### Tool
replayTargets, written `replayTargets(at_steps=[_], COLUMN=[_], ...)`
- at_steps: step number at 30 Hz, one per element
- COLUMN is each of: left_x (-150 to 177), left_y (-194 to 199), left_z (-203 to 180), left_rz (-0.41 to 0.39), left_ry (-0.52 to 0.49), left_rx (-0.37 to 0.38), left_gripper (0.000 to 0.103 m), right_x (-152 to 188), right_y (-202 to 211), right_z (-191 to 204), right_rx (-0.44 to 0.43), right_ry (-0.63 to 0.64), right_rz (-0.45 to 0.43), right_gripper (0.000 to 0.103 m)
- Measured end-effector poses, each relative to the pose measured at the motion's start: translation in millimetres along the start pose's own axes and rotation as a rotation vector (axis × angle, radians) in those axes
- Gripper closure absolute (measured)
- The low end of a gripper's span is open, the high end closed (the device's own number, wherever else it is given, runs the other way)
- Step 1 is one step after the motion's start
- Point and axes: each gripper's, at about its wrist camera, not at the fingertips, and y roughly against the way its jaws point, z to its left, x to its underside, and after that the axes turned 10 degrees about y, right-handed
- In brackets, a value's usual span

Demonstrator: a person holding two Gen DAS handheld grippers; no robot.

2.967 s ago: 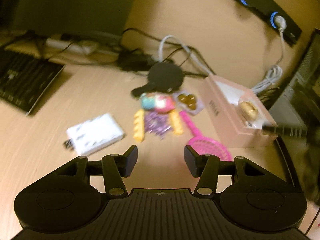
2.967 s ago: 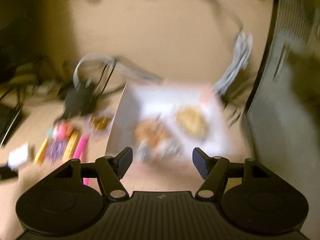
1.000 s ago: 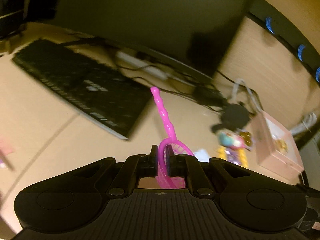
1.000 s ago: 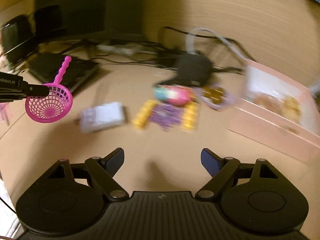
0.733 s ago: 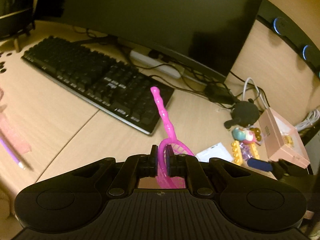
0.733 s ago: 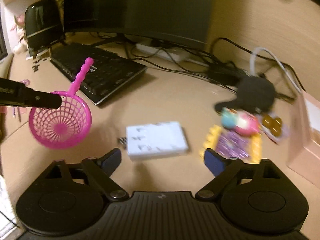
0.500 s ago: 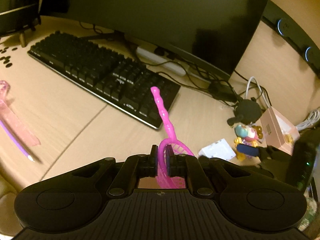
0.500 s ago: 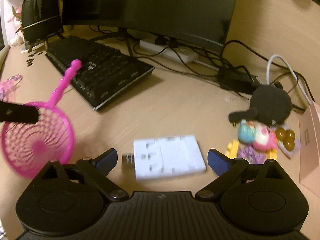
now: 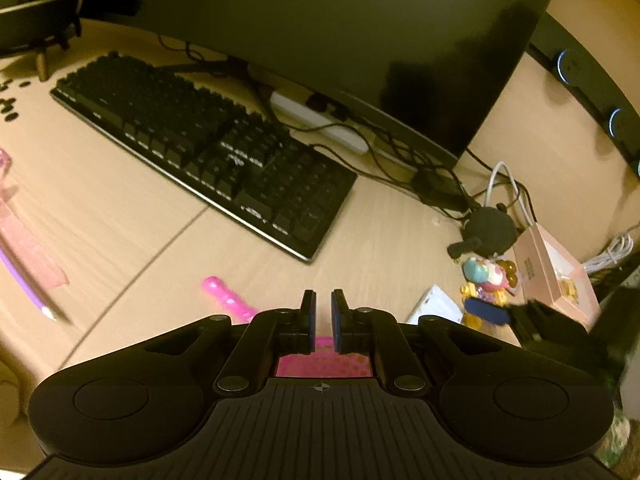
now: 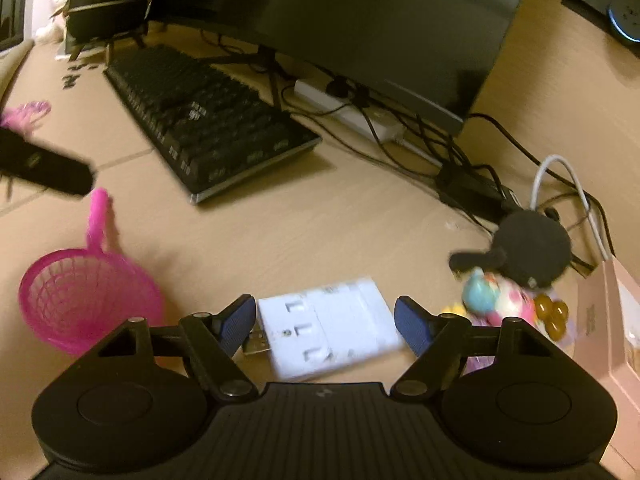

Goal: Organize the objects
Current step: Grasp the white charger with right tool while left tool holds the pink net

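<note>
Left wrist view: fisheye camera behind the left claw [image 9: 323,312], looking forward and steeply down at the surface [image 9: 120,216] from close range, toward the keyboard [image 9: 208,156]. Right wrist view: same mounting behind the right claw [image 10: 325,326], similarly tilted, close over the white block [image 10: 332,328]. Both views share the keyboard, monitor [image 10: 360,24], pink strainer [image 10: 84,296] and pink box [image 9: 556,276].

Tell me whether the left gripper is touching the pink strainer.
Apart. The right wrist view shows the strainer on the desk, with a gap below the left gripper.
</note>
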Motion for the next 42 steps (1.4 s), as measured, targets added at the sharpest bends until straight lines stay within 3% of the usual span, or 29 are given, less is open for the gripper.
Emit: replayTargets(at_steps=[7,18,28,32,35,37,39,42], left_x=[9,31,37,29,17,11,8,11], left_y=[-15,-35,-35,-13,22,36,35,23], left_z=[-13,-30,-23,-21,-12,3,24,56], left_rz=[0.058,0.146,0.158,0.123,0.027,-0.014,0.022,0.116], left_ry=[-0.058,-0.108,-0.106,-0.086,-0.076,-0.027,0.079,0.285], left_rx=[0.045,0.115,0.128,0.204,0.207,0.120,0.051,0.066], left_gripper=[0.094,0.094,0.094,0.094,0.090,0.088,0.088,0.087], right_x=[45,75,70,59,48,45,44,45], right_y=[31,53,41,37,40,42,40,34], right_z=[-20,-73,-64,-62,-57,-53,-51,-49], right_rx=[0.041,0.012,-0.004,-0.027,-0.044,-0.051,-0.058,-0.068], right_ry=[-0.090,-0.388,-0.350,-0.360,-0.344,-0.330,-0.329,-0.343], right_rz=[0.052,0.074,0.087,0.072,0.041,0.028,0.027,0.040], right_gripper=[0.026,0.009,0.004,0.004,0.004,0.004,0.004,0.004])
